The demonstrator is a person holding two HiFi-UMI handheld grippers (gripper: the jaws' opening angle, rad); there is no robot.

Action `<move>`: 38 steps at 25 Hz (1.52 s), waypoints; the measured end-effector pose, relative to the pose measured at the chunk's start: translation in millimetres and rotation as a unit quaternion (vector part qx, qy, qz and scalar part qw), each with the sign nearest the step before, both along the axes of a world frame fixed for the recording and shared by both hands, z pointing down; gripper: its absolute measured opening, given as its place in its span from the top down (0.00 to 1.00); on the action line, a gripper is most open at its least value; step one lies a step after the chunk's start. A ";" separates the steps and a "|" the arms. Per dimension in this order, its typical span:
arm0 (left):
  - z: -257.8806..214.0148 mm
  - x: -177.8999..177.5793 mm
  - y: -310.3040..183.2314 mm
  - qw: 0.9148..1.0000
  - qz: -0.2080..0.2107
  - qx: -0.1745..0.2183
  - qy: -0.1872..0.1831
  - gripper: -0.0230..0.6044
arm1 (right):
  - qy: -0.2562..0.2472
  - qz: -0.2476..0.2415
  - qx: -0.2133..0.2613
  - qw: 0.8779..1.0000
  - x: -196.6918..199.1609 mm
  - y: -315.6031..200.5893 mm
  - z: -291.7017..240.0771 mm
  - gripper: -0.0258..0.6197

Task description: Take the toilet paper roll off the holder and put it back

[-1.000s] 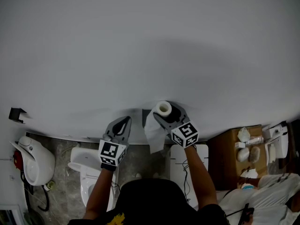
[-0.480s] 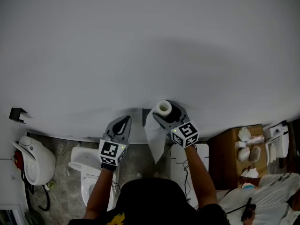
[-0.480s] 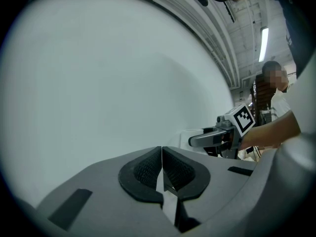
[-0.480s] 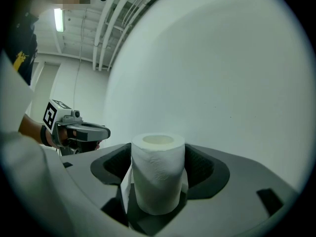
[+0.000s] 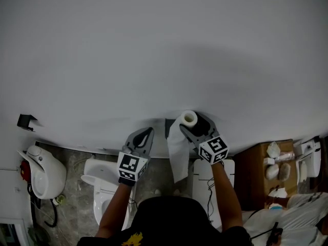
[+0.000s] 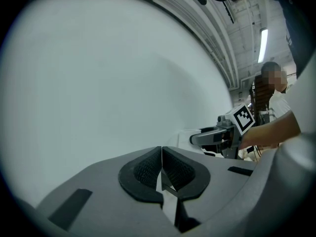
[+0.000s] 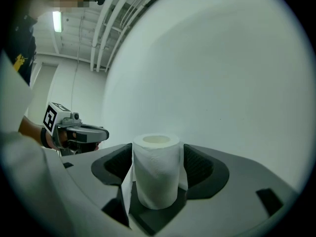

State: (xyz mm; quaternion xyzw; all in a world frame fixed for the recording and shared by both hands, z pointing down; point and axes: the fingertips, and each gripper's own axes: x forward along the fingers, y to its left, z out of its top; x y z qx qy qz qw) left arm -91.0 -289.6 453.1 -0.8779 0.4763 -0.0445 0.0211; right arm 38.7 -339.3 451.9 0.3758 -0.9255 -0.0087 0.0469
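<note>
A white toilet paper roll [image 5: 189, 118] stands upright between the pads of my right gripper [image 5: 190, 124], close to the white wall. A loose sheet [image 5: 178, 155] hangs down from it. In the right gripper view the roll [image 7: 155, 181] fills the gap of my right gripper [image 7: 158, 154], and both pads touch it. These jaws have just closed a little on the roll. A dark bracket [image 5: 168, 127] on the wall shows partly behind the sheet. To the left, my left gripper [image 5: 145, 135] is shut and empty. Its pads [image 6: 148, 169] meet, as the left gripper view shows.
Below the wall are a white toilet [image 5: 105, 188], a white urinal [image 5: 46, 170] at the left and a small black hook [image 5: 25, 121]. A white box [image 5: 205, 181] lies under the right arm. A wooden cabinet [image 5: 256, 173] with several small items stands at the right.
The loose sheet hangs lower under the roll than a second ago. Both grippers have kept their places by the wall, and the head view has shifted slightly.
</note>
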 end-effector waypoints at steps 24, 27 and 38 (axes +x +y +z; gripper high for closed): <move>-2.2 12.3 21.0 1.000 0.018 0.003 0.004 0.93 | 0.000 0.025 0.011 1.000 19.7 31.0 -10.2 0.48; -1.0 14.1 26.4 1.000 0.017 0.001 0.004 0.93 | 0.000 0.026 0.011 1.000 23.1 36.2 -10.8 0.48; -7.8 9.3 43.9 0.999 0.036 0.011 0.015 0.93 | -0.004 0.056 0.014 0.998 24.8 50.8 -15.2 0.48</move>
